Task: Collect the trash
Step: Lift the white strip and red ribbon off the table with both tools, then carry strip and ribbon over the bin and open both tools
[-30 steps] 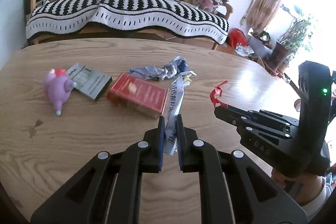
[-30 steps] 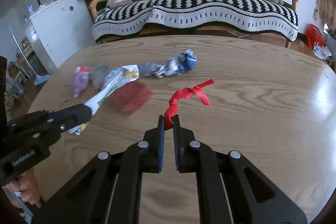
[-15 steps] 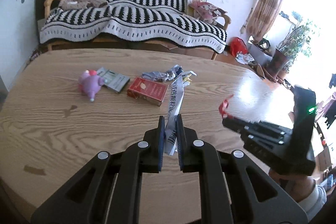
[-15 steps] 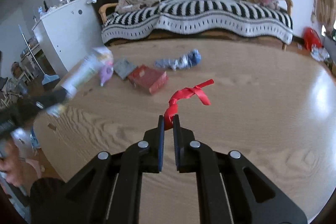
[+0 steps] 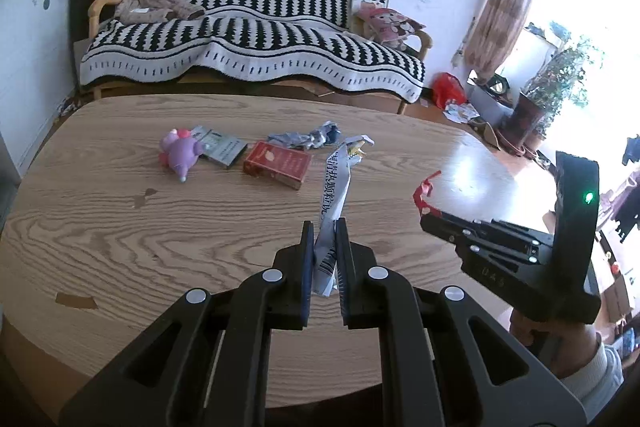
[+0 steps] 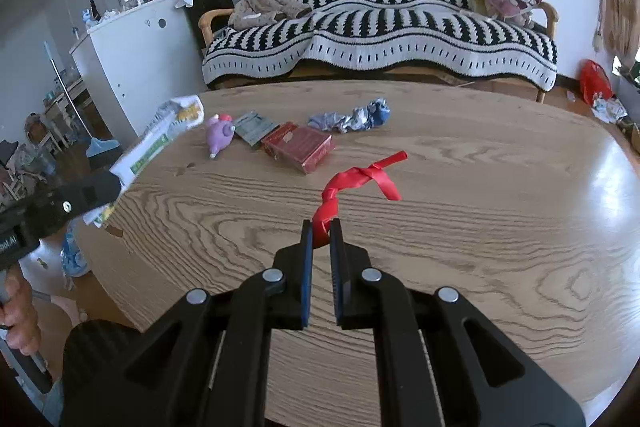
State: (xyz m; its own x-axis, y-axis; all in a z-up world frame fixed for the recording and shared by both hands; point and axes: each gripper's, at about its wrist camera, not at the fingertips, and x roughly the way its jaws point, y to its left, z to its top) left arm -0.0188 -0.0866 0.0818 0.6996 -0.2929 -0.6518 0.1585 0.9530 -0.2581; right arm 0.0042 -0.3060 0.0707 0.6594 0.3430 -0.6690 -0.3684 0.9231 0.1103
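My left gripper is shut on a long white printed wrapper, held up above the wooden table. My right gripper is shut on a red ribbon, also lifted off the table. In the left wrist view the right gripper is at the right with the ribbon at its tip. In the right wrist view the left gripper is at the left edge with the wrapper. A crumpled blue-grey wrapper lies on the far part of the table.
A red box, a grey packet and a purple toy lie on the table. A sofa with a striped throw stands behind. A white cabinet is at the left, a plant at the right.
Both grippers have drawn back from the items and risen, each still holding its piece. The table items look smaller and farther, and the near table edge has come into view.
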